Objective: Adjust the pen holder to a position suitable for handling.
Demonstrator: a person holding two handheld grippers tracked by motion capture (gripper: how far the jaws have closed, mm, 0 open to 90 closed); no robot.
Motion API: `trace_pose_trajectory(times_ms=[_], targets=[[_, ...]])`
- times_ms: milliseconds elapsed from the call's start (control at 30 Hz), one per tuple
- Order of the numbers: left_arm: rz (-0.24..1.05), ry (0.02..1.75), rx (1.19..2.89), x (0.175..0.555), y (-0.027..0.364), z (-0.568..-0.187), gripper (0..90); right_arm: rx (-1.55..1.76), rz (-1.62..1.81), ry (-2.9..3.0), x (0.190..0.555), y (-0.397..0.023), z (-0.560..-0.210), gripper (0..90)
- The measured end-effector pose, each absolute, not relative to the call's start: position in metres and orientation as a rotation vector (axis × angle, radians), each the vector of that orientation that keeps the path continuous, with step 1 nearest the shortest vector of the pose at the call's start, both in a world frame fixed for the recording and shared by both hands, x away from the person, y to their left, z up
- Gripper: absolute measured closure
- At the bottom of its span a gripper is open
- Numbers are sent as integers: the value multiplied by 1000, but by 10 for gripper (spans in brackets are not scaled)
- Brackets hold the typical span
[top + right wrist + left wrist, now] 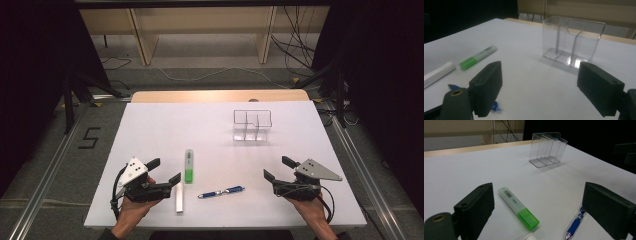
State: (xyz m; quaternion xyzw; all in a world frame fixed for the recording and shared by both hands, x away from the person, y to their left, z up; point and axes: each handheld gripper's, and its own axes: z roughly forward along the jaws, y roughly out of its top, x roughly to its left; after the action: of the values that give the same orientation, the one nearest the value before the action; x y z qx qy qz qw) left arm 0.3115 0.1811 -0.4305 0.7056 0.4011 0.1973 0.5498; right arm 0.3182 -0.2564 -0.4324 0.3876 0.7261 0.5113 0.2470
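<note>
the left gripper [166, 171] sits near the front left of the white table [165, 125], held from below by the person's left hand [132, 210]. its jaws stand wide apart and hold nothing. just beside its inner jaw lie two things: a green highlighter [188, 166], lying lengthwise away from the person with its green cap toward the front edge, and a white marker [179, 197], nearer the front and almost touching that jaw in the high view. in the left gripper view the highlighter [518, 207] lies between the two jaws on the table, close to the left one, with the blue pen [574, 222] down by the right one.

the blue pen [221, 192] lies crosswise near the front, between the two grippers (closer to the highlighter's cap end than to the right gripper).

the right gripper [275, 169] rests near the front right, held by the right hand [310, 210], its jaws also wide apart and empty. in the right gripper view they point toward a clear plastic organiser [573, 41], which stands upright on the far right part of the table, well apart from both grippers, its compartments empty. the same organiser [252, 125] shows in the high view behind the pens.
</note>
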Motion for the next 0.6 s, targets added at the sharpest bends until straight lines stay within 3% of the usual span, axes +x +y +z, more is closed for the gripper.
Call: trace_pose_trajectory(times_ms=[600], targets=[[471, 950, 1667, 311, 182, -430, 102, 1124, 1356, 1974, 361, -269, -422, 217]])
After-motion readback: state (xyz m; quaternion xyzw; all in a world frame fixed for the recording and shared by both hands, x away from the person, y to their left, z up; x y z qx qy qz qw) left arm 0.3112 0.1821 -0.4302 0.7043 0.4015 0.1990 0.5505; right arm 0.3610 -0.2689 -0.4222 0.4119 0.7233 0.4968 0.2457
